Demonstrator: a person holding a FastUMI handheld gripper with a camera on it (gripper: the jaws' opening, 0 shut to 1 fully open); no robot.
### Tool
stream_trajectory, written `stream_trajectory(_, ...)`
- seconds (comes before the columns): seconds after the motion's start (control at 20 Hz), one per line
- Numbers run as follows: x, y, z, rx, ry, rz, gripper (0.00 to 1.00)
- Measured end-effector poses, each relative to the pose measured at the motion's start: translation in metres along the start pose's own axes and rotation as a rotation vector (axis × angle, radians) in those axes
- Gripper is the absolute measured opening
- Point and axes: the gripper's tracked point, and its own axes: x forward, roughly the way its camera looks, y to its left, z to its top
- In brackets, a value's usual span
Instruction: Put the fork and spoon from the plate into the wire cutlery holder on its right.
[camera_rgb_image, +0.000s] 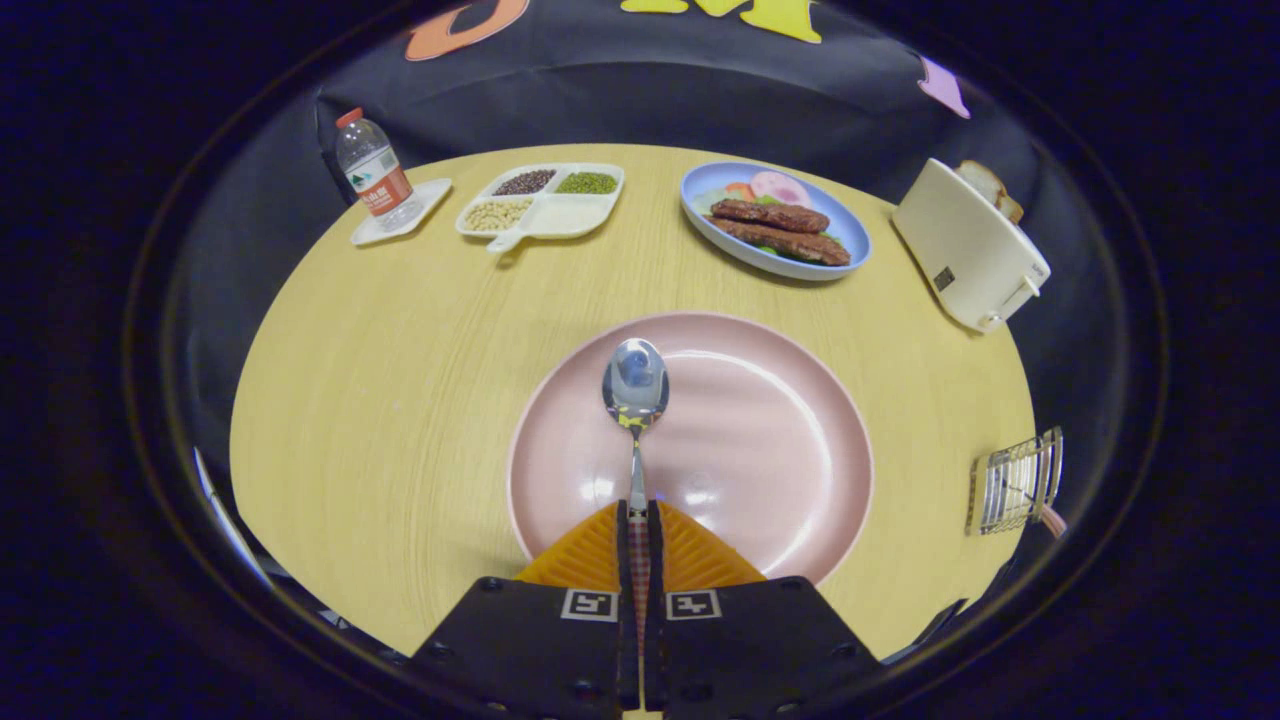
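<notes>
Steel spoon (636, 400) pinched by its handle — the gripper (637, 520) closed on it.
Its long axis ran straight ahead over the pink plate (780, 440), bowl far; the wire cutlery holder (1015, 482) stood well right — fork not seen.

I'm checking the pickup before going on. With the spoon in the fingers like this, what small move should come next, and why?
Probably lift straight up a little. The gripper is shut on the shiny metal spoon by its handle, with the bowl ahead over the round pink plate. Clearing the rim comes before swinging right toward the wire cutlery holder.
</notes>
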Motion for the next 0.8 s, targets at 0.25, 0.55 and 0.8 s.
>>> stream_trajectory(0.25,-0.045,-0.021,0.018,-0.012,-0.052,0.015,0.03)
stream_trajectory(0.55,-0.104,-0.068,0.040,0.012,-0.103,0.005,0.03)
stream_trajectory(0.8,-0.140,-0.116,0.044,0.019,-0.122,-0.006,0.03)
